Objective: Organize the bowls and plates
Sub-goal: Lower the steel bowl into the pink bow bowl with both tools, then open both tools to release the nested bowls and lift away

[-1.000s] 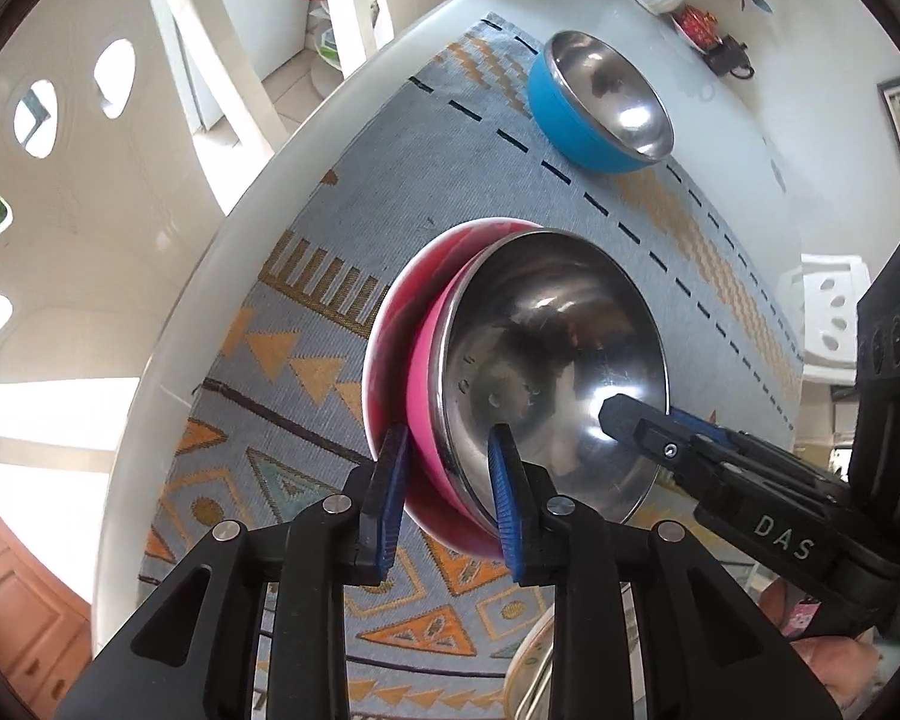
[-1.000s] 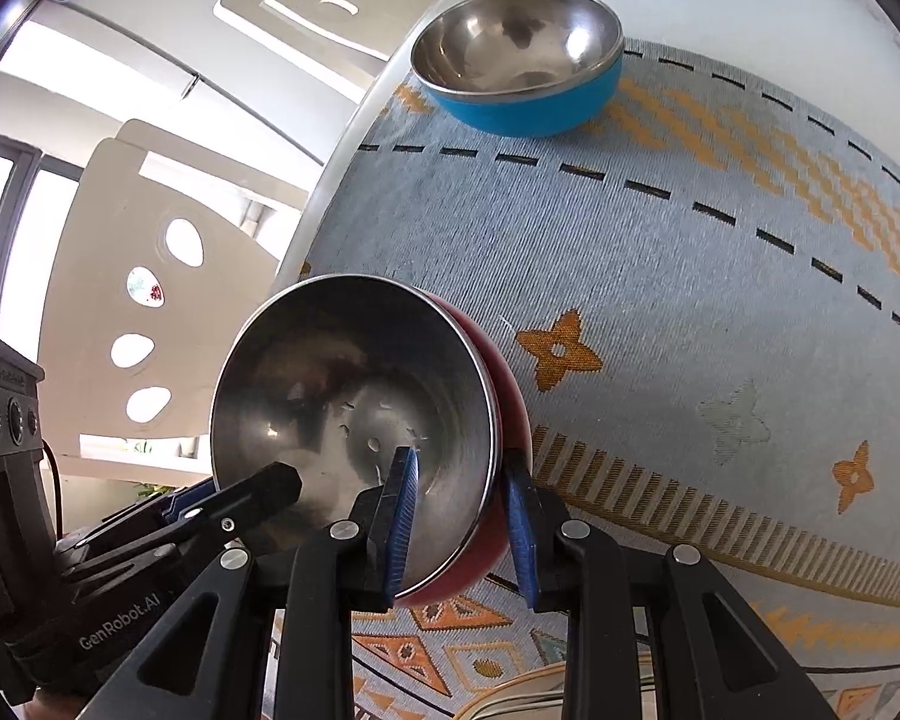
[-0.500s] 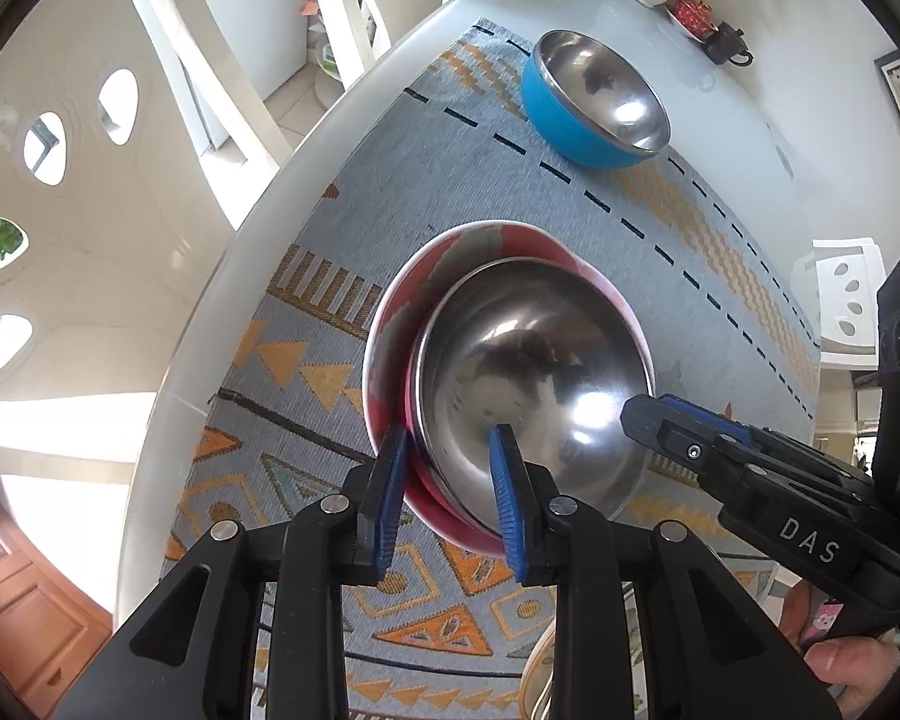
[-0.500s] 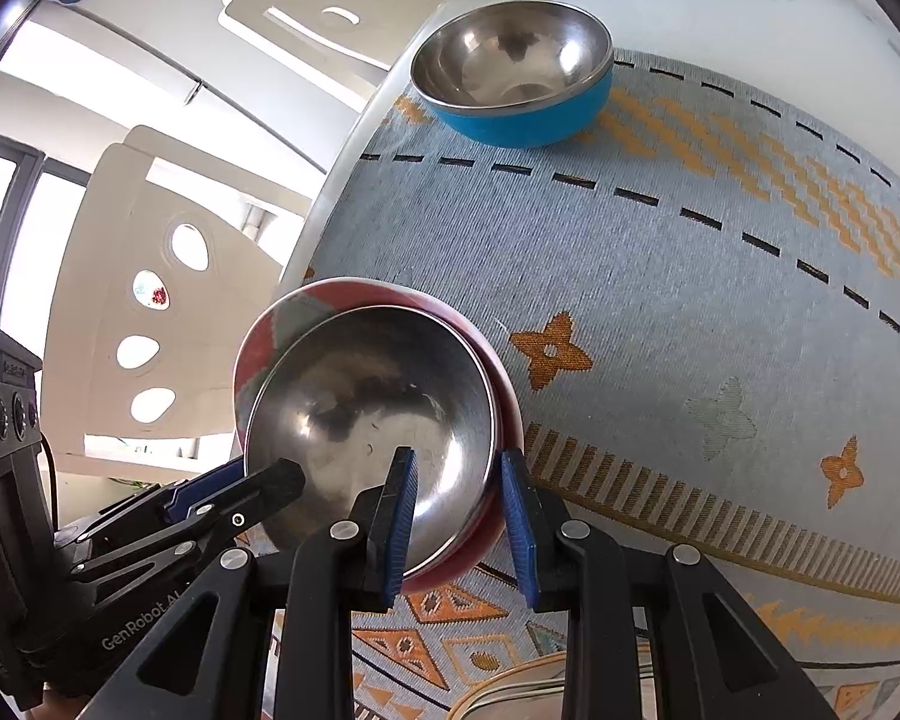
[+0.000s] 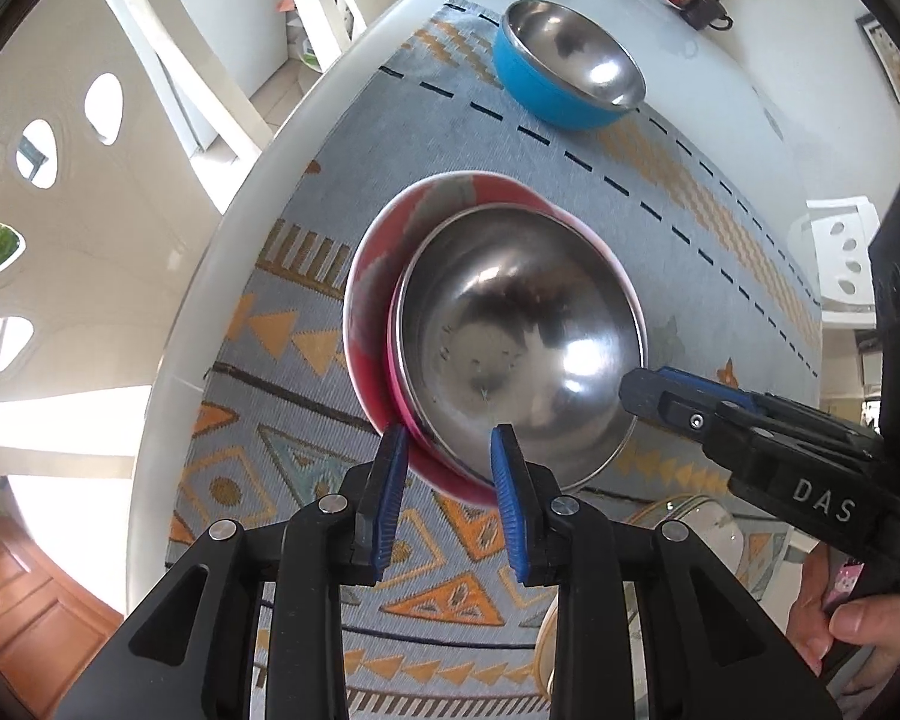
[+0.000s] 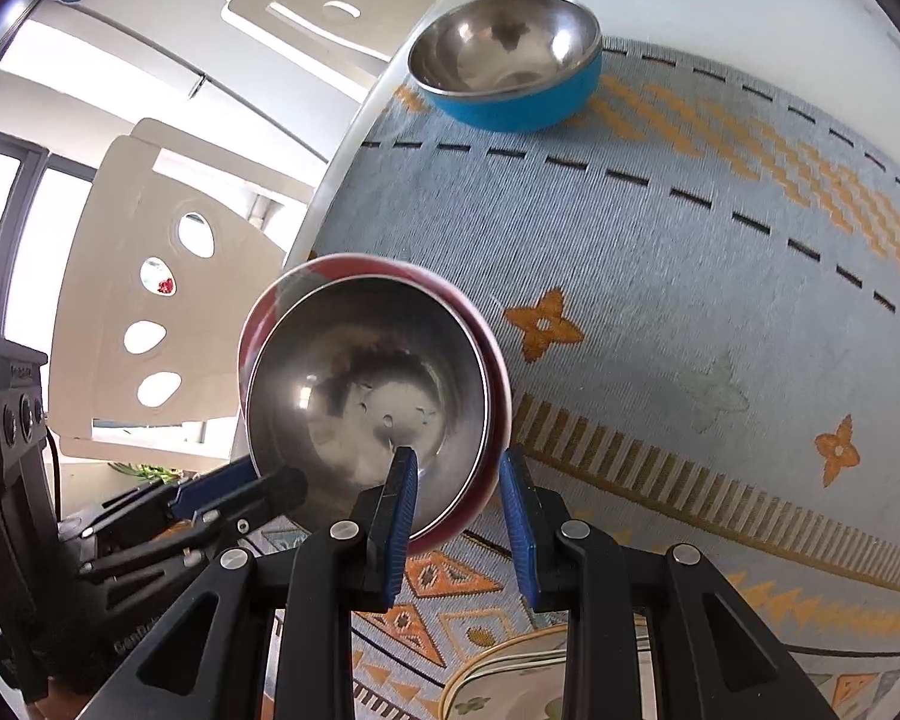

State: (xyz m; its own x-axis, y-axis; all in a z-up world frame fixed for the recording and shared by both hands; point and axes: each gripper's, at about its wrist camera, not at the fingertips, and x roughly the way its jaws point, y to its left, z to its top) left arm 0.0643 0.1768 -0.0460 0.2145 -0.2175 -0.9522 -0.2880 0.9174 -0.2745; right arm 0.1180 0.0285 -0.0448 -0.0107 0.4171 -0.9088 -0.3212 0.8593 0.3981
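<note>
A steel bowl with a pink outside (image 5: 510,360) sits nested in a larger red bowl (image 5: 372,300) on the patterned mat. My left gripper (image 5: 444,468) stands around the near rims of both bowls, its blue pads a little apart from them. My right gripper (image 6: 456,480) stands the same way around the rims of the nested bowls (image 6: 366,396) from the other side; it also shows in the left wrist view (image 5: 660,390). A steel bowl with a blue outside (image 5: 564,66) stands apart at the far end of the mat, also seen in the right wrist view (image 6: 510,72).
The blue-grey mat (image 6: 660,276) with orange patterns covers a round white table (image 5: 222,276). A pale floral plate (image 6: 510,684) lies close under the grippers. White chairs (image 6: 126,300) stand at the table edge. A vase and small teapot (image 5: 705,6) stand at the far side.
The pink-sided bowl has gone from tilted up to lying nested in the red bowl. Both grippers' pads have come slightly apart around the rims.
</note>
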